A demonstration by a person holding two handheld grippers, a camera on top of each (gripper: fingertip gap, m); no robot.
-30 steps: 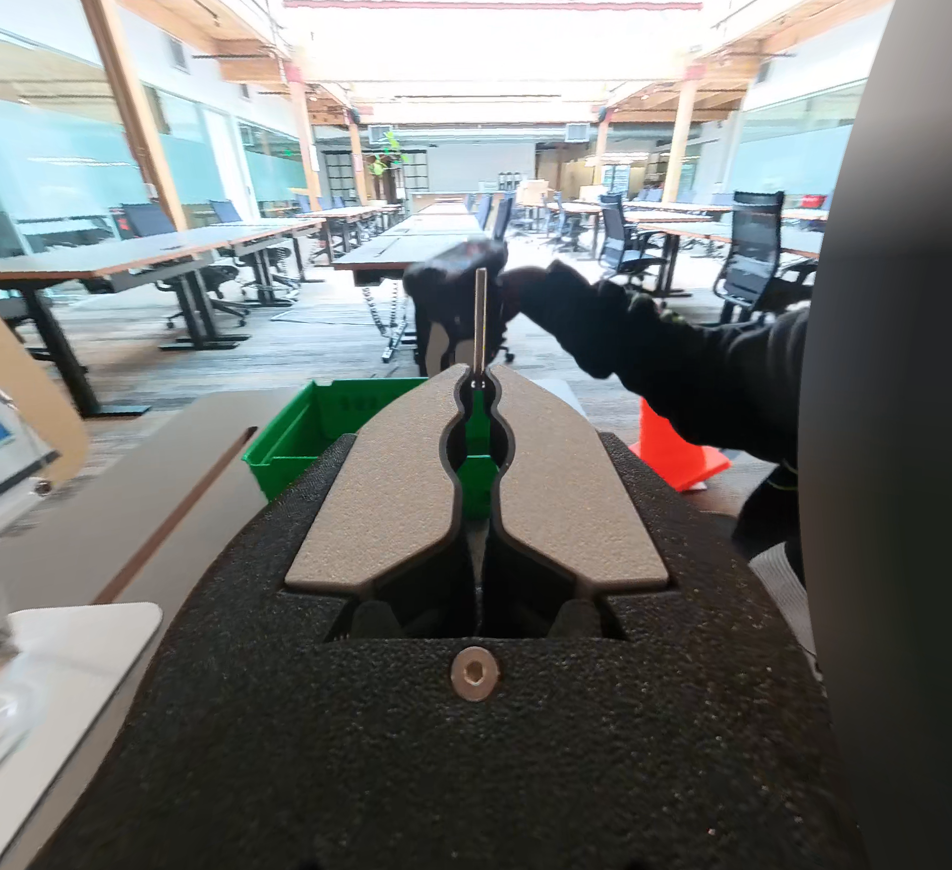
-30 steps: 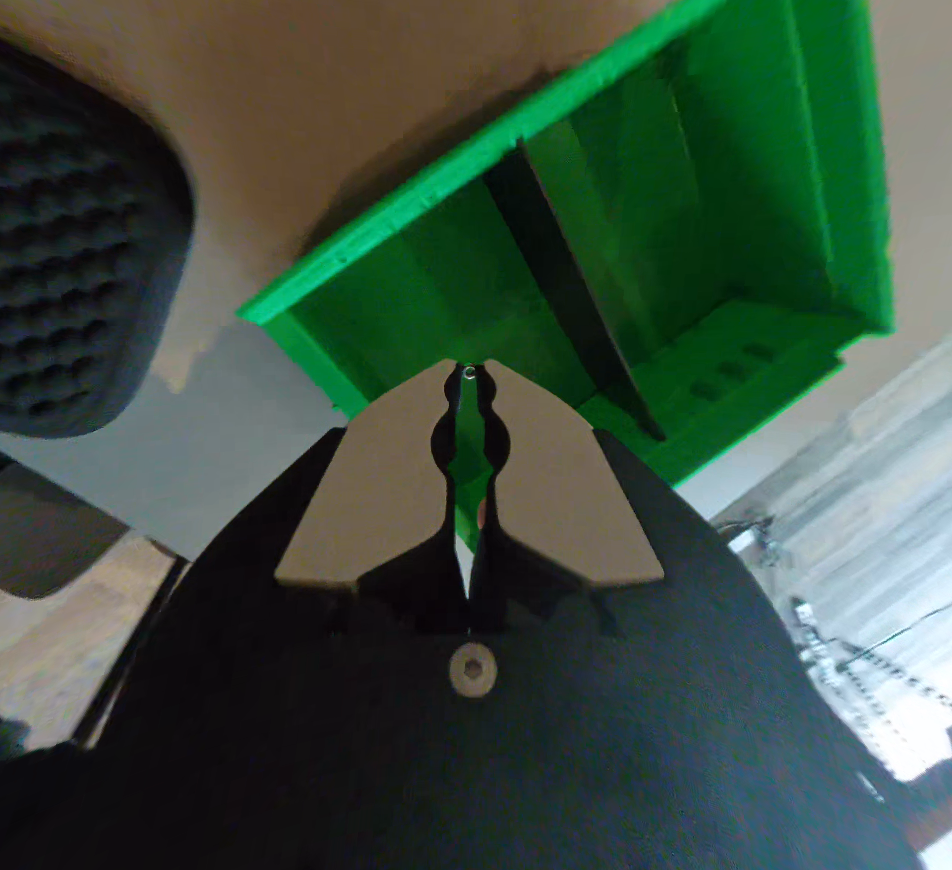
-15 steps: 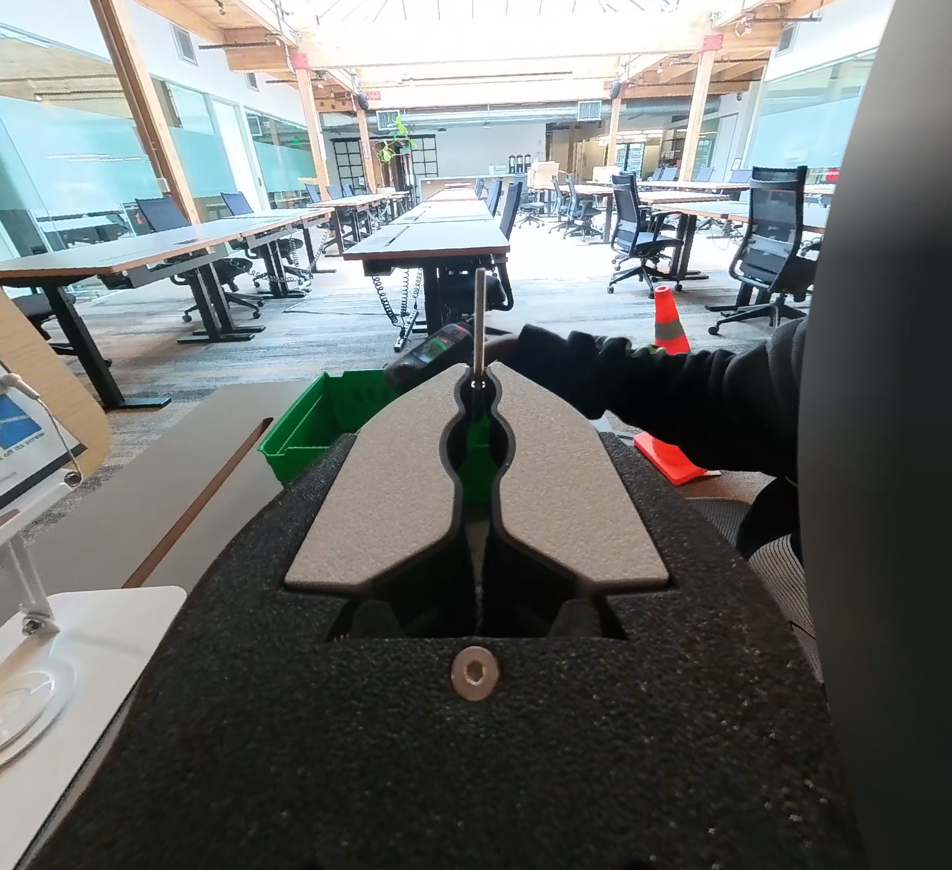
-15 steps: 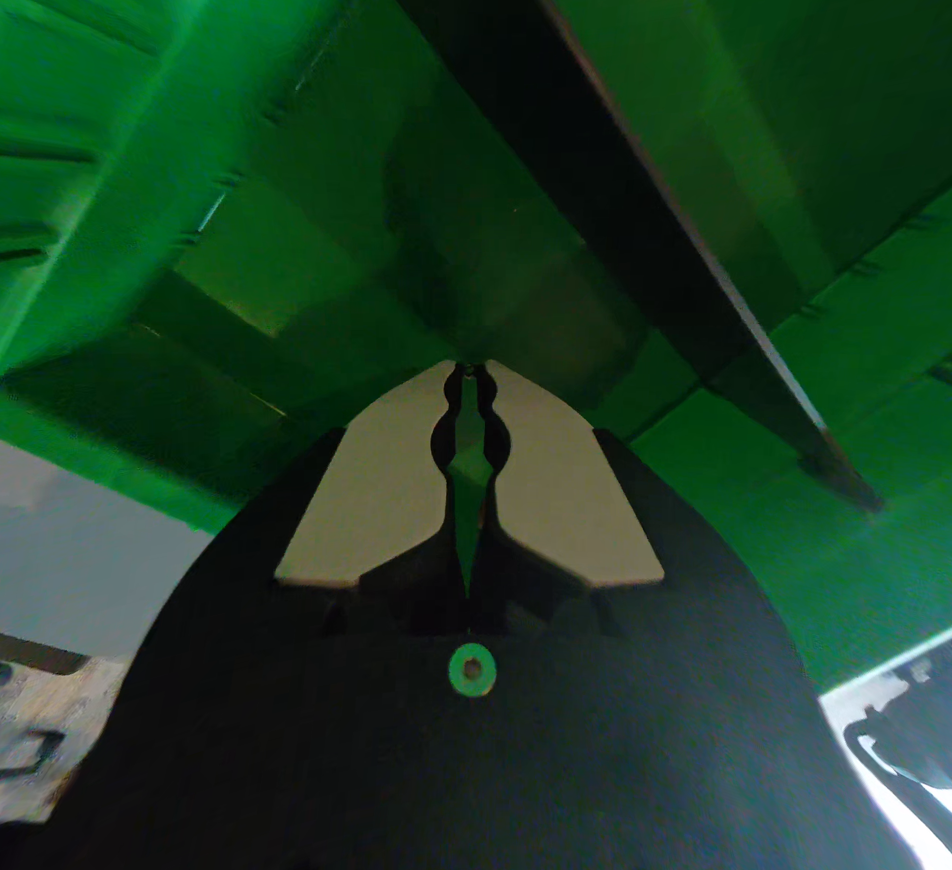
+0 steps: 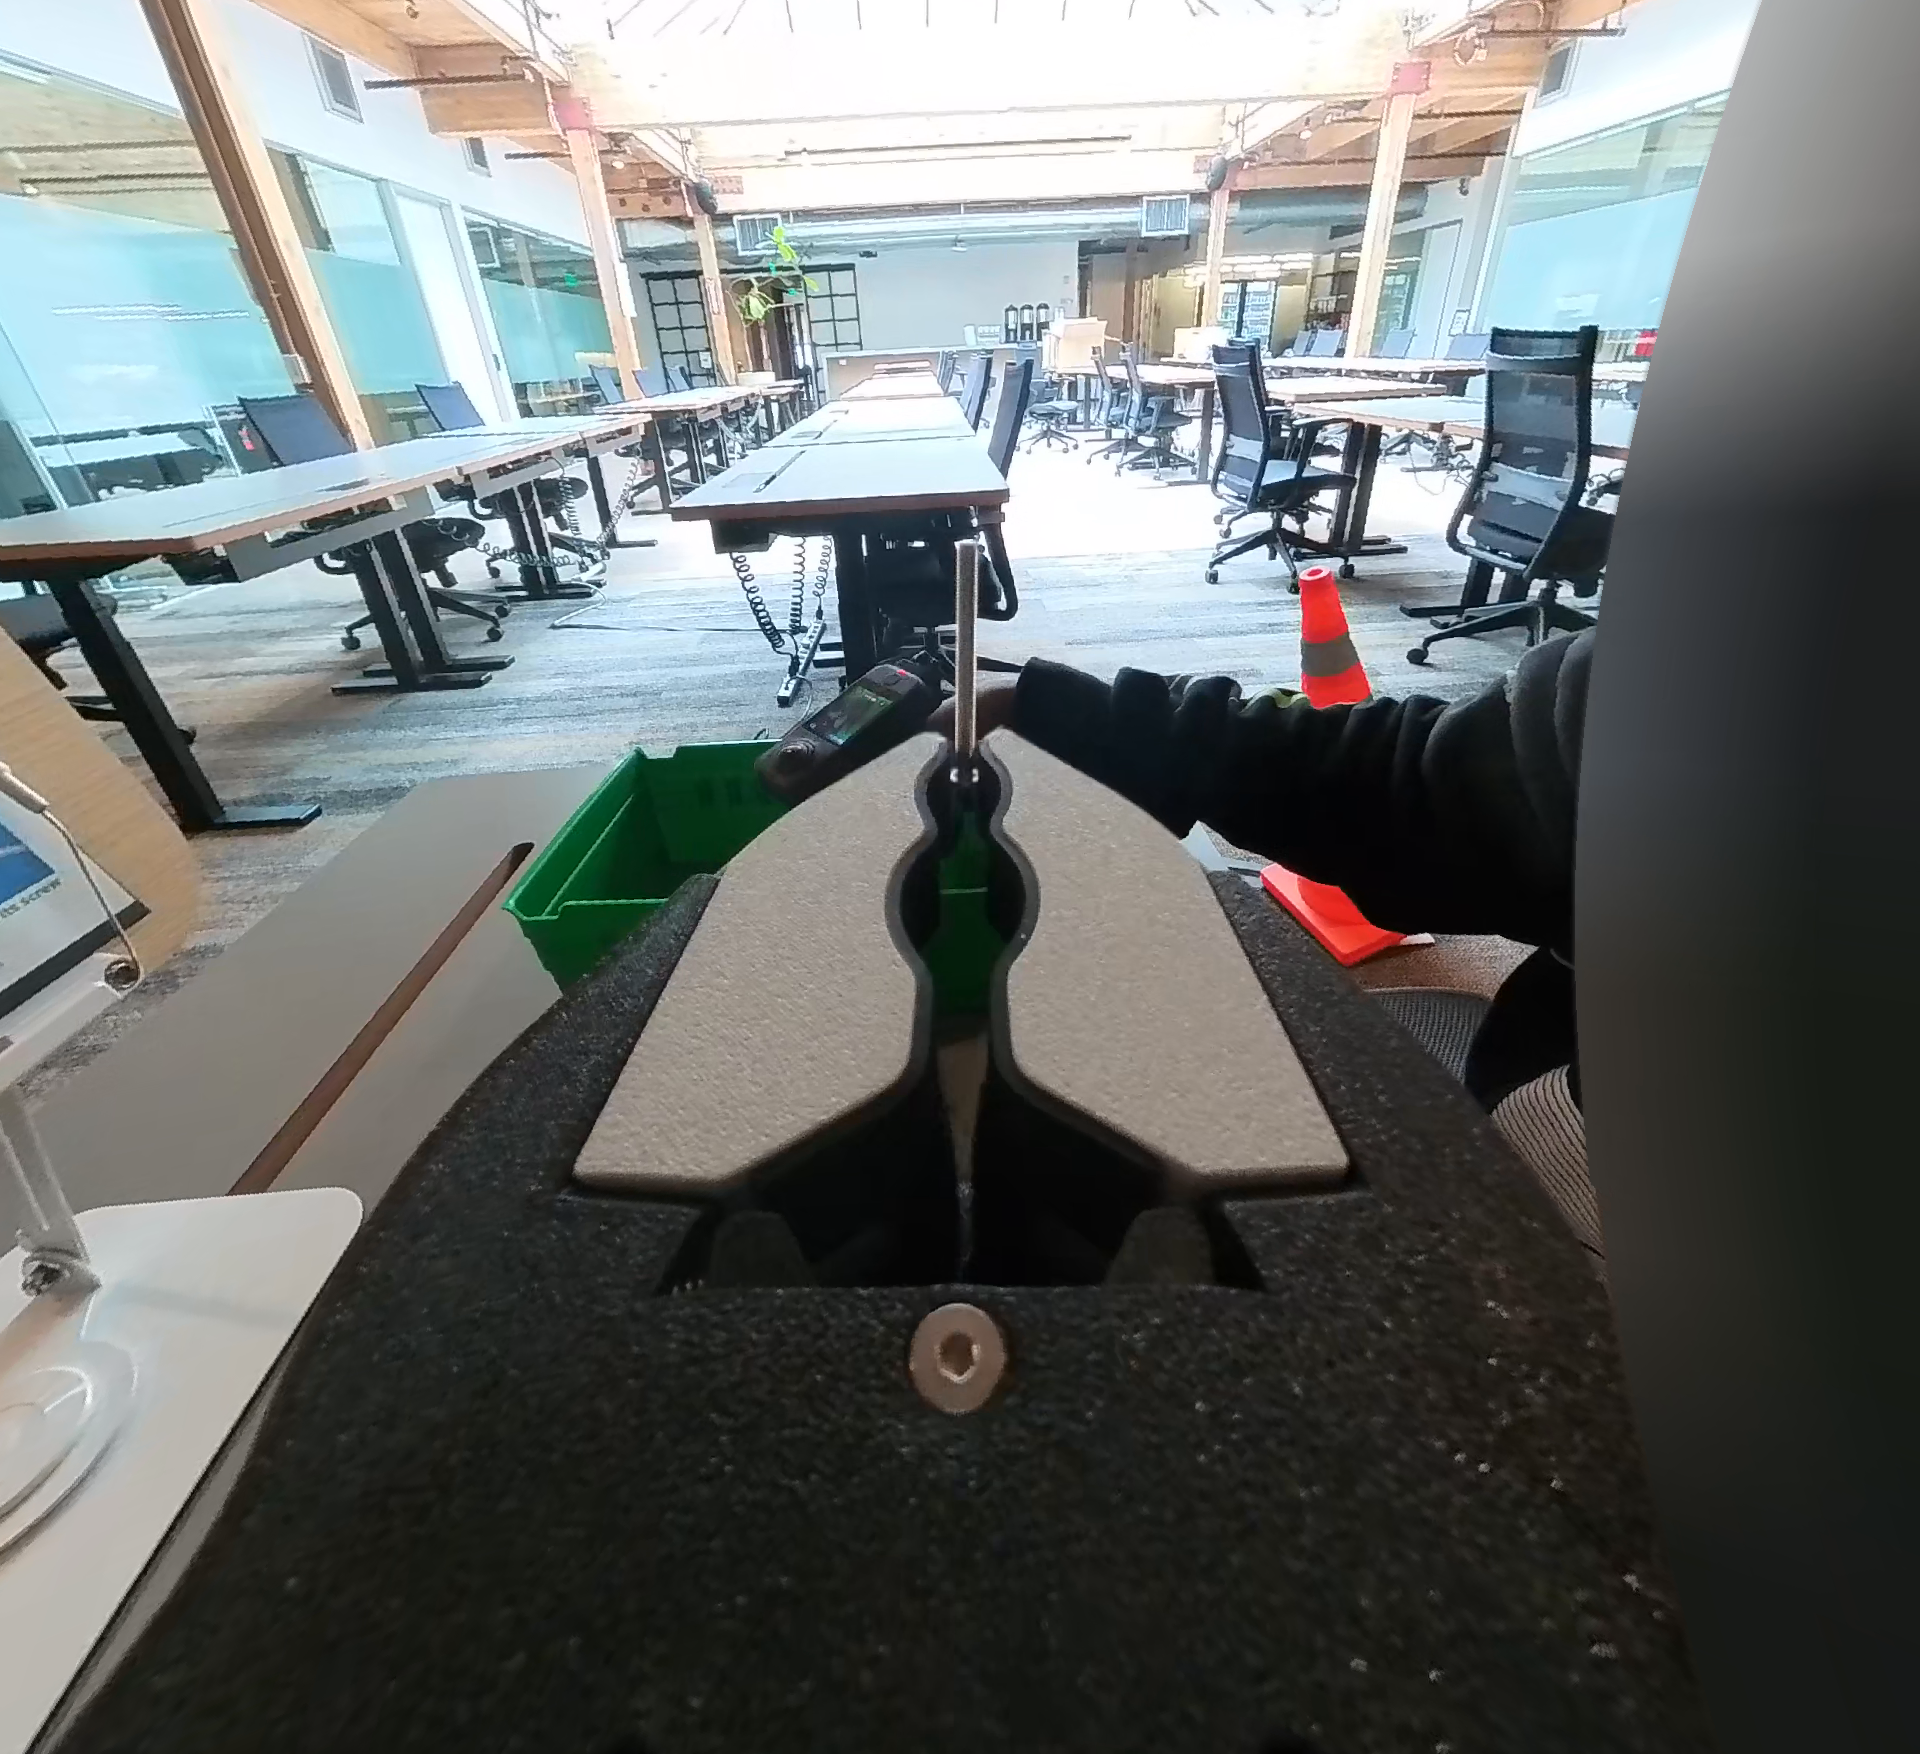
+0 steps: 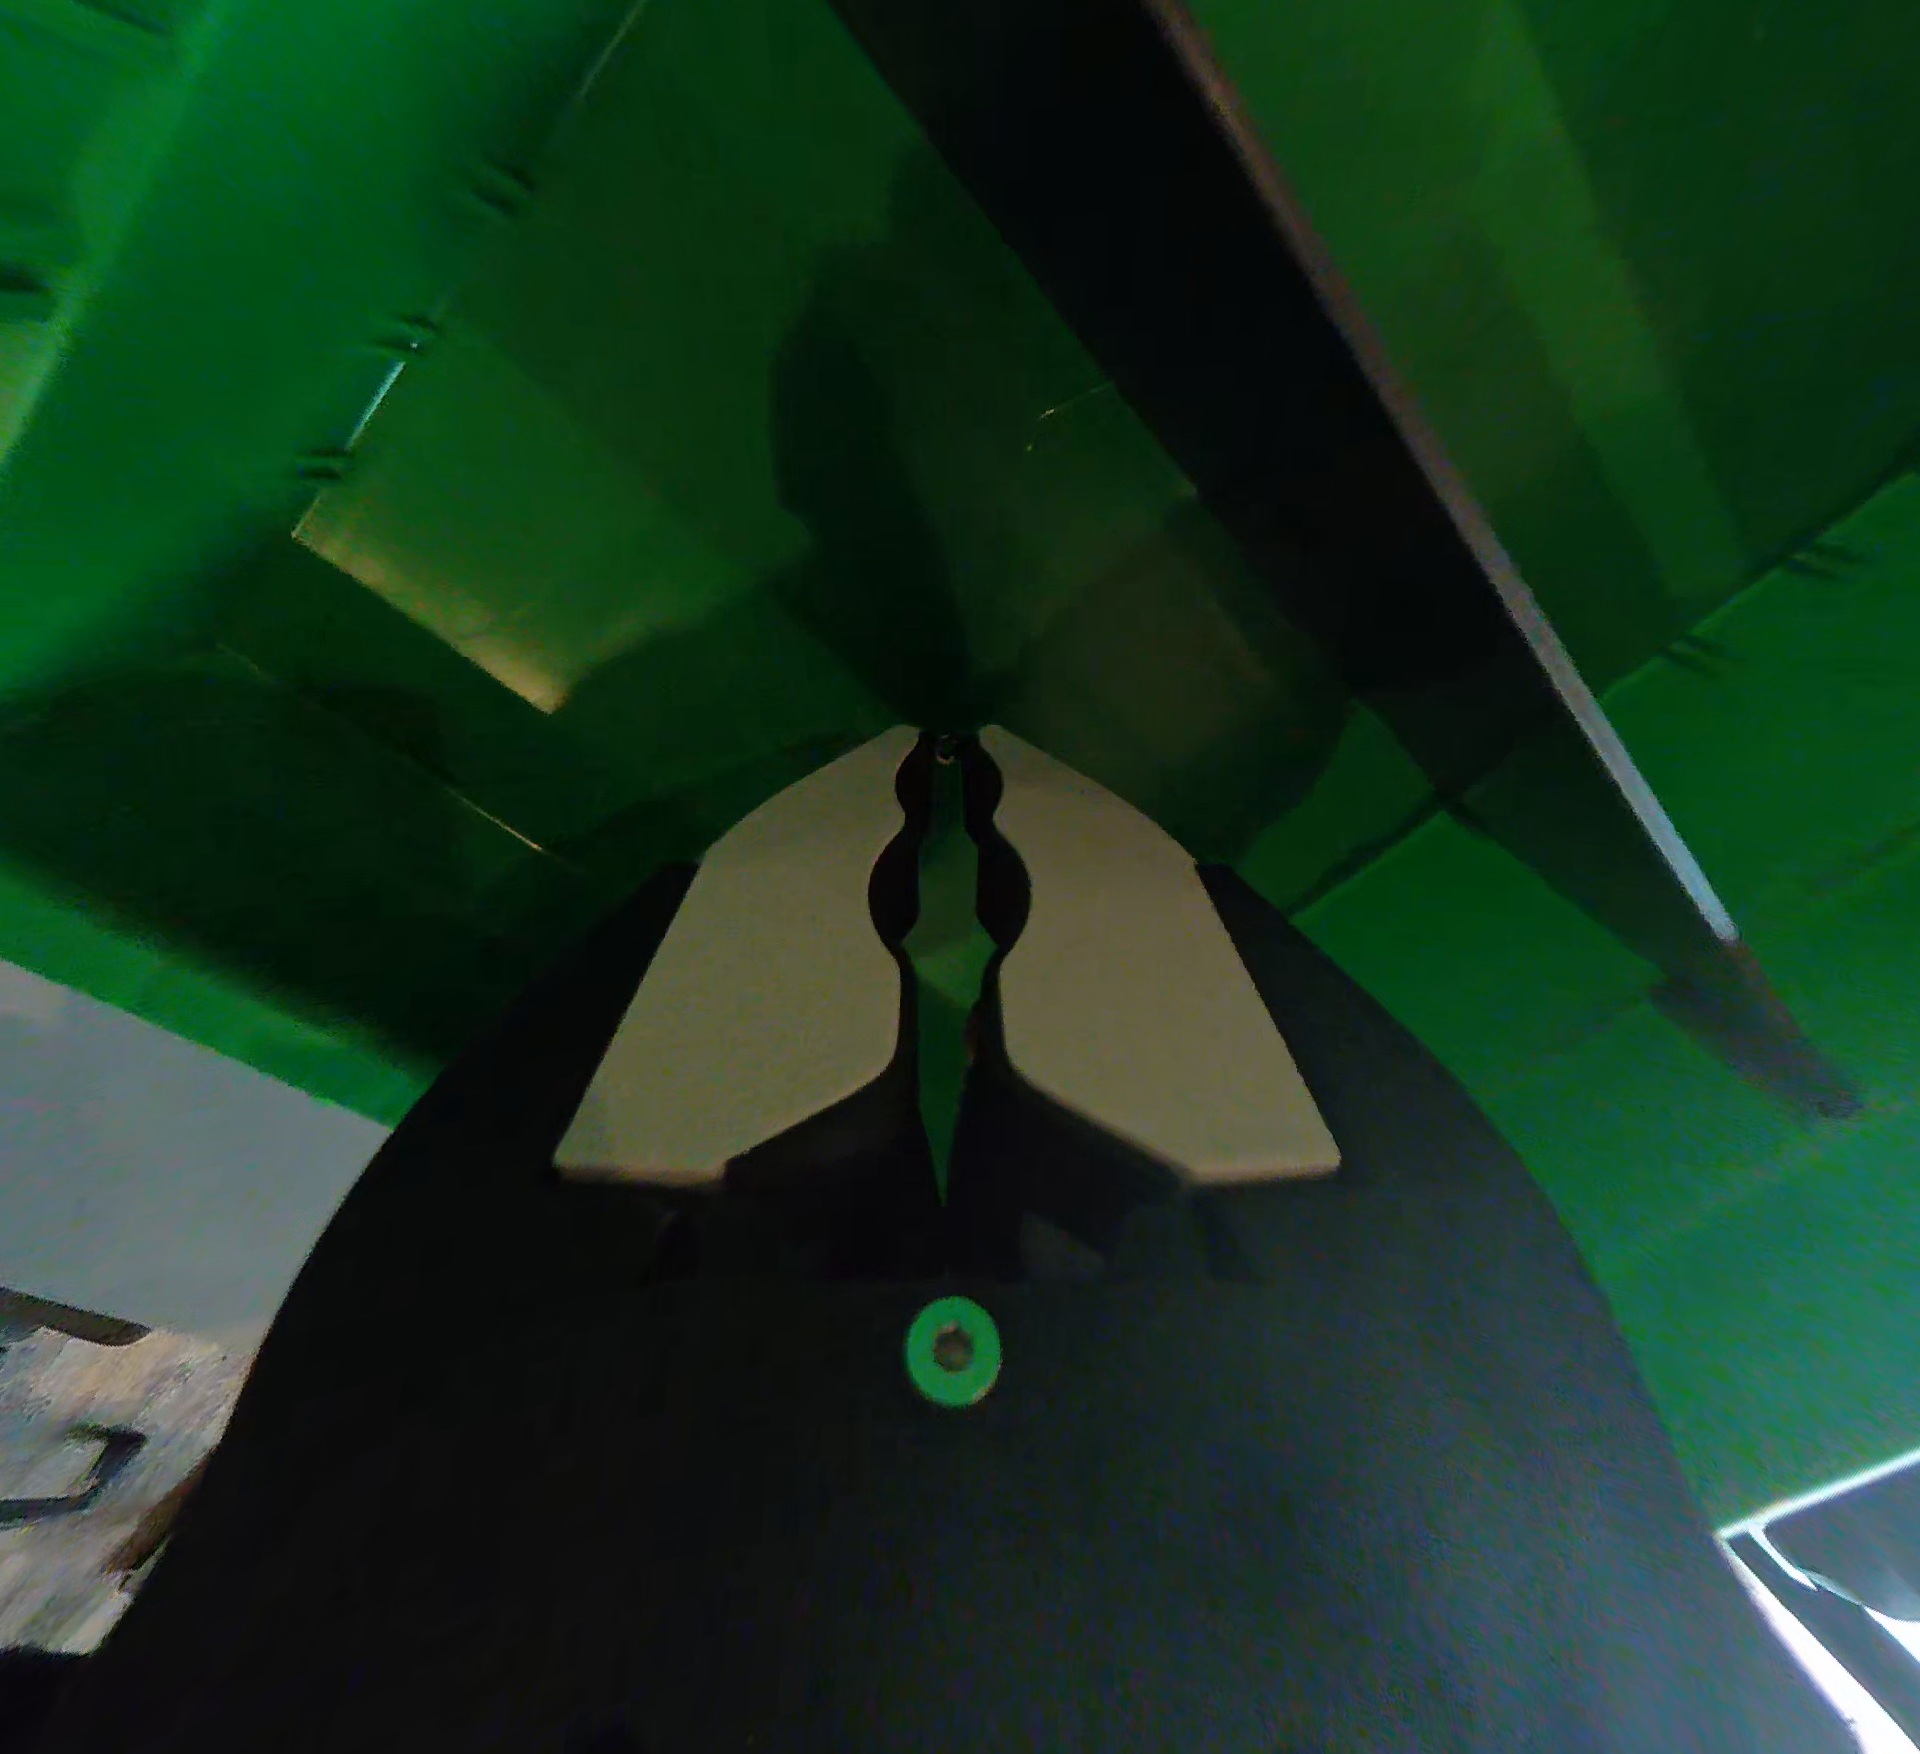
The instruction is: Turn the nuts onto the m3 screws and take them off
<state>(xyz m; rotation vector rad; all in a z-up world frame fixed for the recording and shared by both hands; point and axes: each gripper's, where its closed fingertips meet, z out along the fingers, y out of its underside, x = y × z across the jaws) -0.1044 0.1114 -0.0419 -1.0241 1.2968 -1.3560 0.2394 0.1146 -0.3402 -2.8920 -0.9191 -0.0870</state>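
My left gripper [image 5: 966, 761] is shut on the lower end of a long thin metal screw [image 5: 966, 644], which stands straight up from the fingertips. My right gripper [image 6: 945, 744] is low inside the green bin [image 6: 416, 146], its tips close to the bin floor. It is shut on a small metal nut [image 6: 943, 749] at the very tips. In the left wrist view the green bin [image 5: 623, 842] sits on the table just past my left fingers. The right gripper's body [image 5: 852, 728] and a dark sleeve [image 5: 1299, 769] reach into the bin from the right.
A black divider [image 6: 1195, 250] runs across the bin, right of my right fingers. A white stand with a tablet [image 5: 62, 1237] is at the left on the grey table [image 5: 312, 925]. An orange cone [image 5: 1330, 655] stands on the floor behind. A dark surface [image 5: 1766, 769] fills the right edge. The left gripper's tips are roughly 45 cm from the right gripper's.
My right gripper has dropped from above the green bin down into it, still shut on the nut. My left gripper has kept its hold on the upright screw and barely moved.
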